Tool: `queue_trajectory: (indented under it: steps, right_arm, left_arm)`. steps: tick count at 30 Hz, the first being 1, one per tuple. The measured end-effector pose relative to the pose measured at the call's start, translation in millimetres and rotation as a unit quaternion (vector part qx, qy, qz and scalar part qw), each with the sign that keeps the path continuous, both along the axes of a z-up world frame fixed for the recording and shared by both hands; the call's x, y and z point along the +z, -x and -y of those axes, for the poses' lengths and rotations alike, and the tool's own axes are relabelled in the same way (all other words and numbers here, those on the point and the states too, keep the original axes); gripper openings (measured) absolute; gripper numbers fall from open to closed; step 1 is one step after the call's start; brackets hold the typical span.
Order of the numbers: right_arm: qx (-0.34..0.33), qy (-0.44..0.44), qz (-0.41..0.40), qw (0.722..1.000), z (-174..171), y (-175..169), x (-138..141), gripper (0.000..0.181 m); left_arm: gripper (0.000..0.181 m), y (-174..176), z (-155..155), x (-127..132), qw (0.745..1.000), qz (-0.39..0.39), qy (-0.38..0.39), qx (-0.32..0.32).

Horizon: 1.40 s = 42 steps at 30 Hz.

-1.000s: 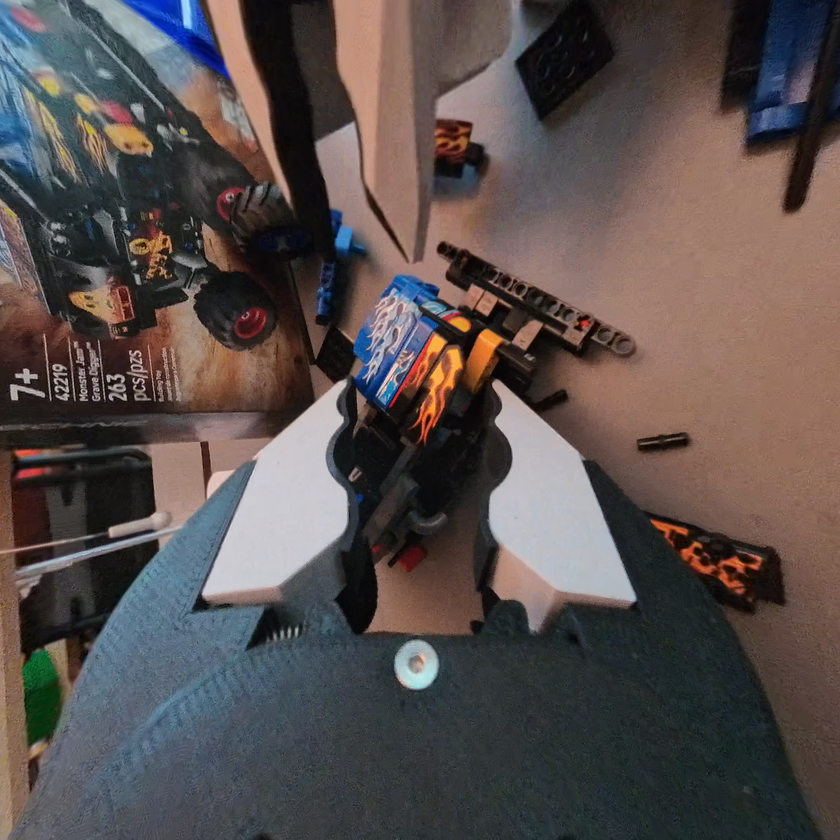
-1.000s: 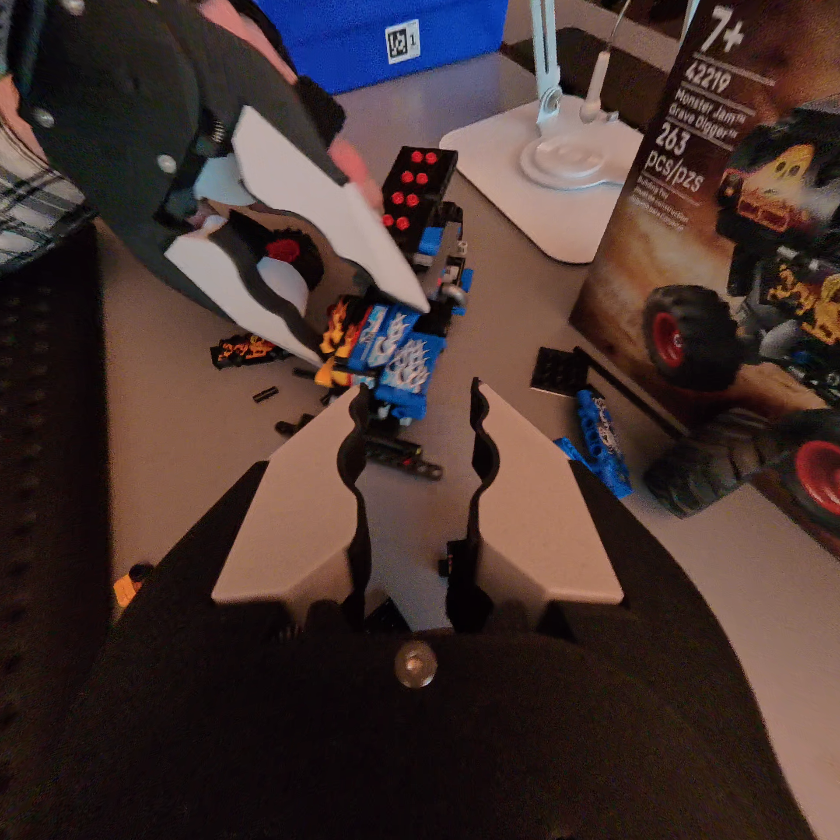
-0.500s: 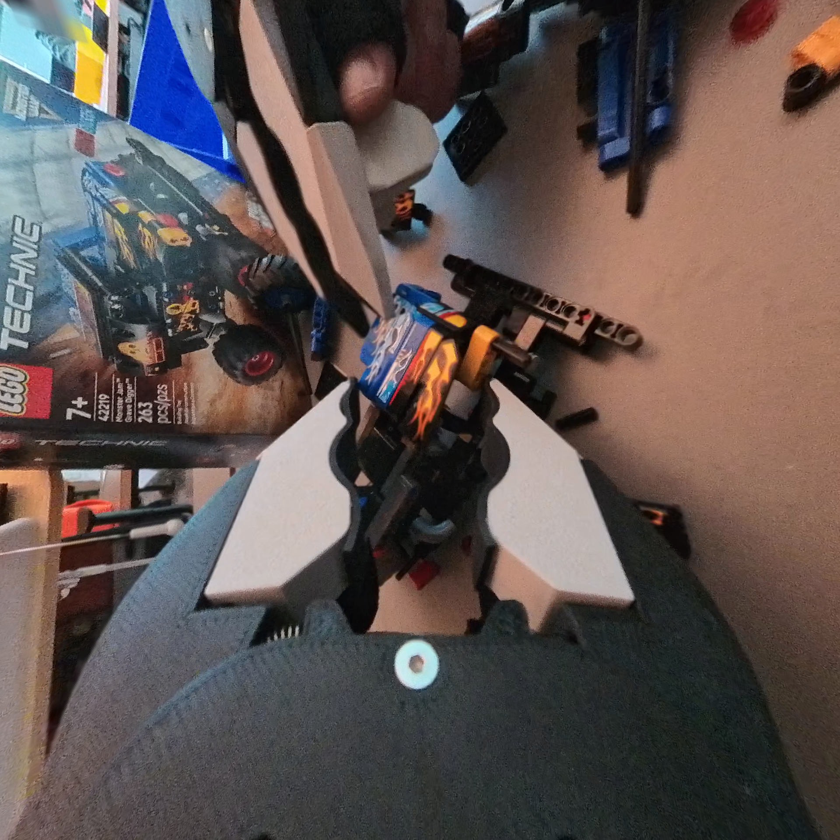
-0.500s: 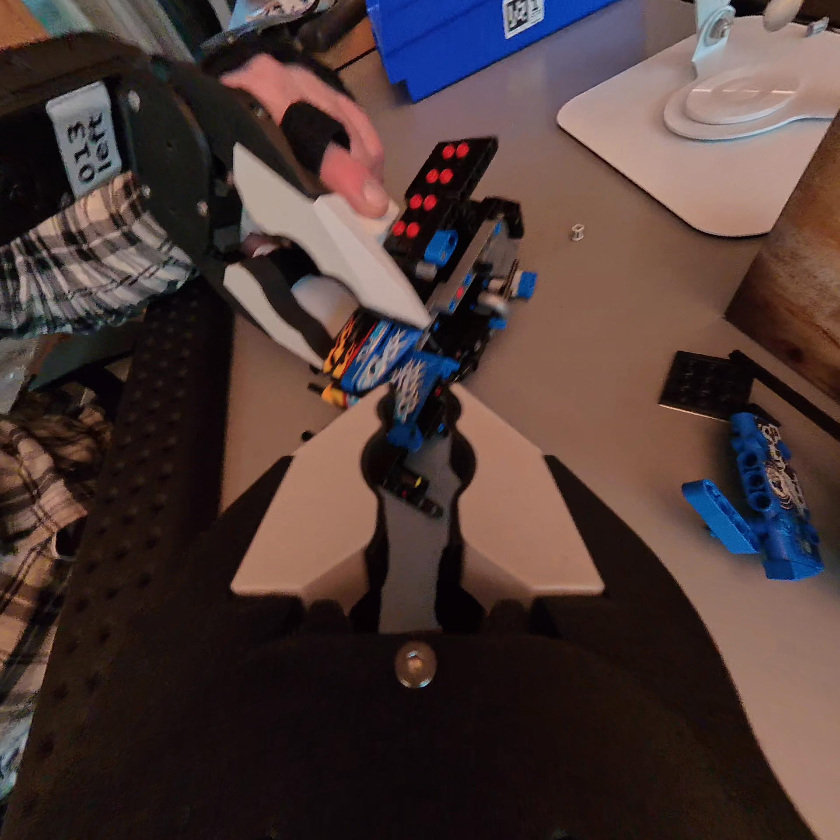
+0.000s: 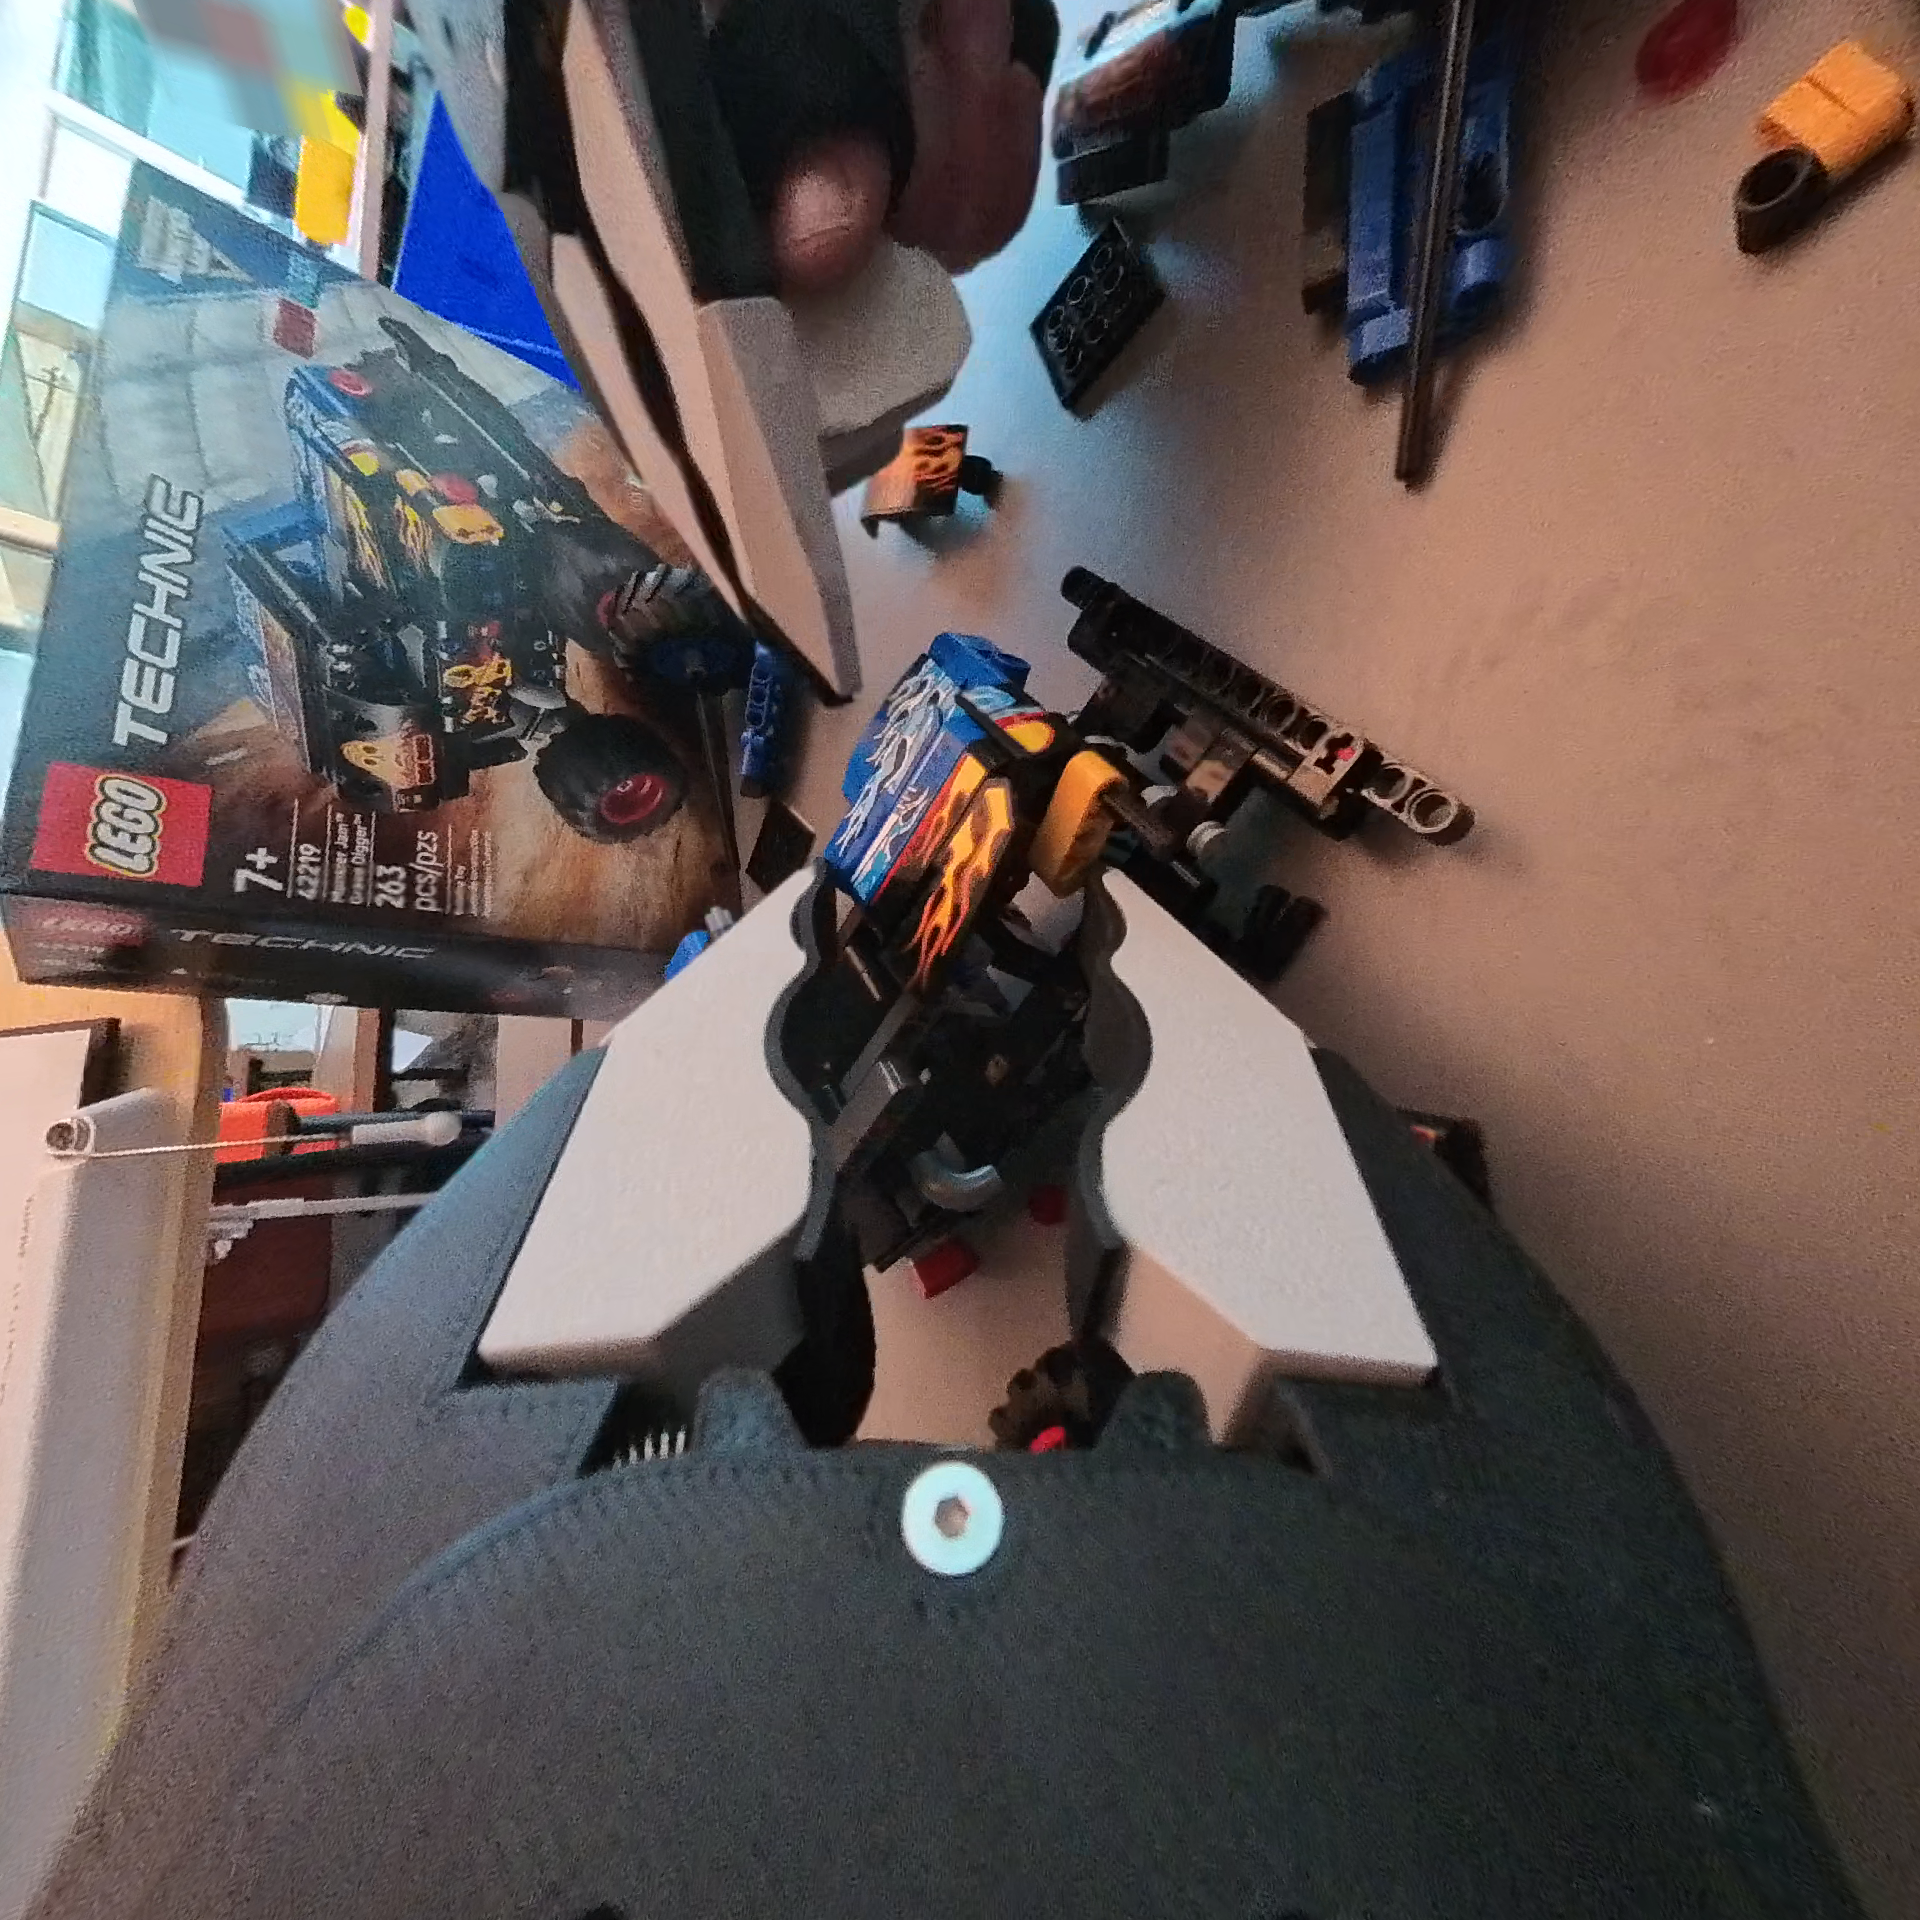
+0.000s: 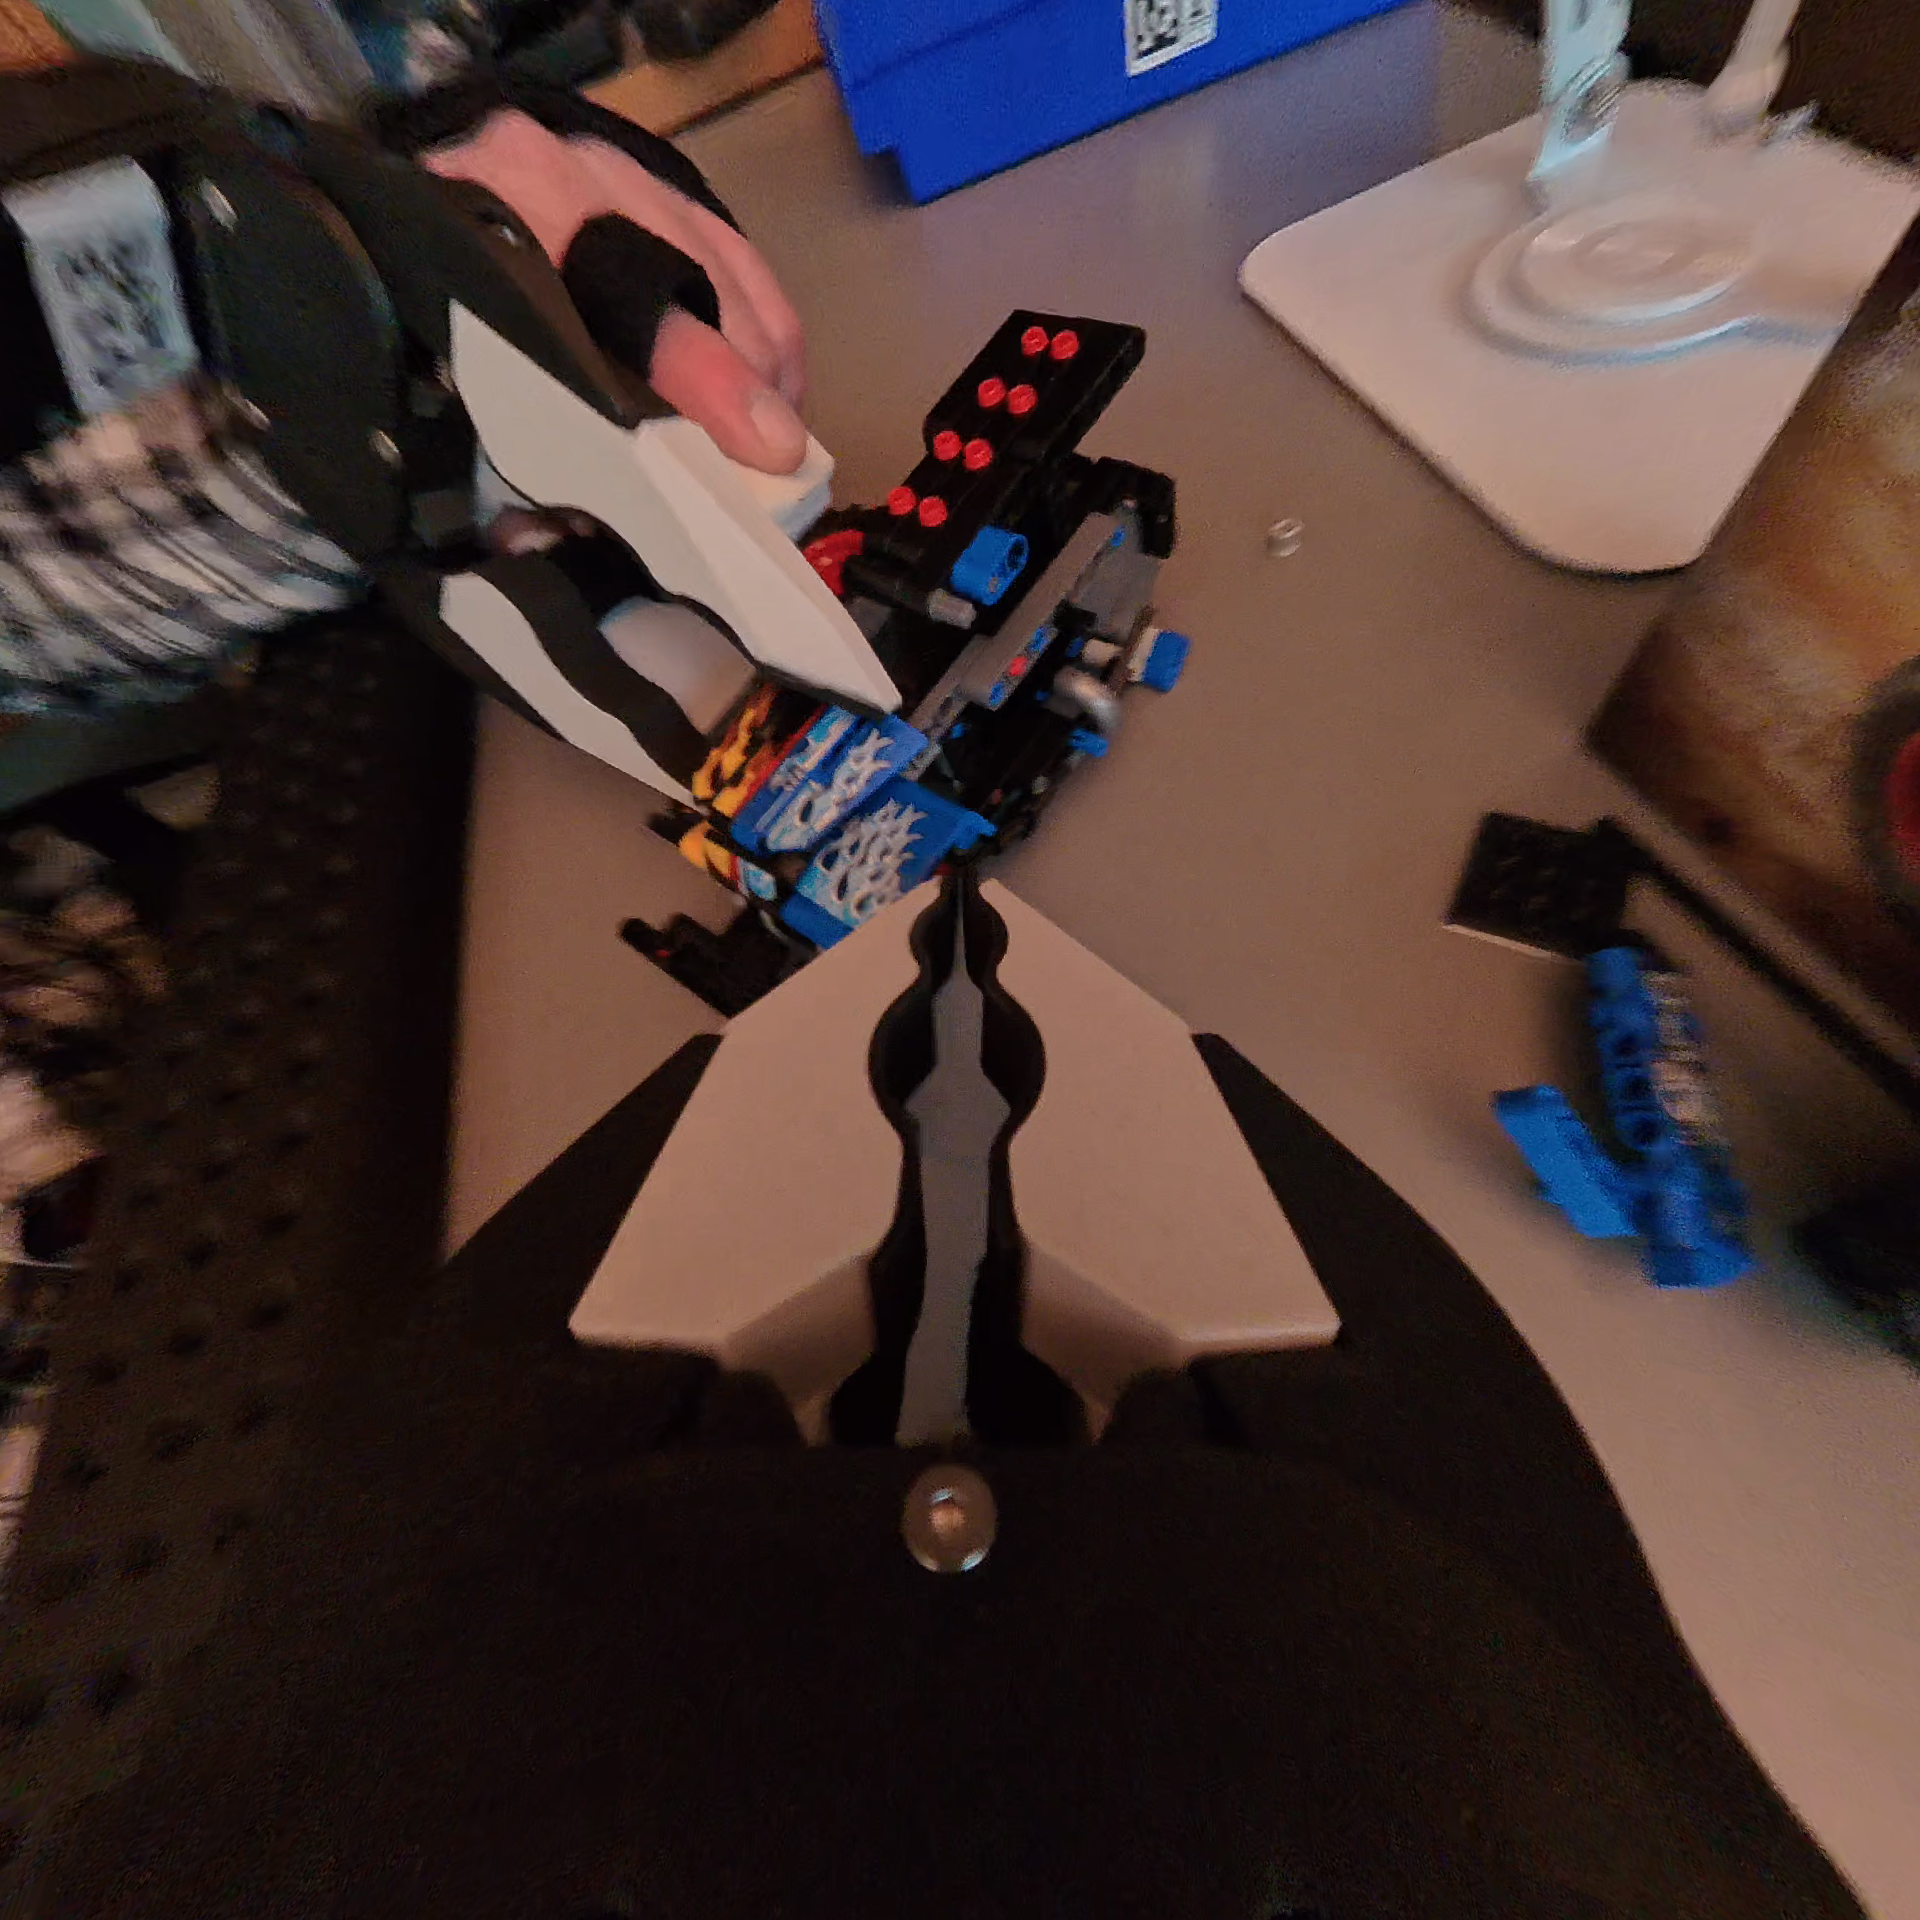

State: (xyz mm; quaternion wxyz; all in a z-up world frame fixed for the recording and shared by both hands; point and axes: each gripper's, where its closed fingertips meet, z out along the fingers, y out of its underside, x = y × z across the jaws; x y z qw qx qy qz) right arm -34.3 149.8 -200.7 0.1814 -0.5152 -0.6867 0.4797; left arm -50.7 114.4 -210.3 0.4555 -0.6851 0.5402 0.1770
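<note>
A hobby or data-recording work desk, by the look of it: a plain grey bench (image 6: pixel 1299 790) strewn with loose toy building bricks (image 5: pixel 1423 177), a toy truck kit box (image 5: pixel 343 644) standing at its edge, a blue storage bin (image 6: pixel 1039 83) bearing a square coded tag, and a white lamp base (image 6: pixel 1600 312) (dim, warm indoor light throughout).

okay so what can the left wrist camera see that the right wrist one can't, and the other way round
Only the left wrist view shows the toy set box front, an orange connector piece and a black holed beam. Only the right wrist view shows the blue bin and white stand base. Both show the partly built truck model, held by the left gripper, and the shut right gripper.
</note>
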Motion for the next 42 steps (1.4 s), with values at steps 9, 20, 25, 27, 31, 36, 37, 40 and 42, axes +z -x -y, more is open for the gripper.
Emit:
queue_trajectory:
  steps: [9,20,25,27,31,36,37,40,42]
  right_arm:
    - [0.036,-0.164,-0.028,0.985,22,2,-3,0.007]
    - [0.034,-0.19,-0.044,0.98,35,14,-2,0.0]
    - [0.028,-0.178,-0.041,0.983,34,15,-2,0.0]
    - [0.019,-0.18,-0.039,0.983,30,15,-3,0.0]
    - [-0.007,-0.184,-0.023,0.983,21,15,-3,0.0]
    - [-0.024,-0.182,-0.09,0.979,29,18,31,0.0]
    - [-0.017,-0.186,-0.079,0.979,34,20,25,0.0]
    - [-0.019,-0.188,-0.053,0.981,35,27,7,0.0]
    - [-0.03,-0.19,-0.059,0.98,29,29,5,0.0]
  left_arm:
    - [0.043,2,11,2,1.0,0.006,0.019,0.014]
    - [0.038,18,25,8,0.998,-0.023,0.028,0.058]
    - [0.014,4,15,9,0.99,-0.14,-0.027,0.016]
    - [0.012,6,10,10,0.983,-0.177,-0.048,0.011]
    - [0.008,2,5,11,0.976,-0.2,-0.077,0.027]
    - [0.008,-2,5,12,0.98,-0.164,-0.103,0.054]
    - [0.008,-3,4,12,0.978,-0.165,-0.111,0.056]
    - [0.007,-7,4,11,0.976,-0.172,-0.119,0.059]
    - [0.007,-7,5,11,0.975,-0.17,-0.127,0.068]
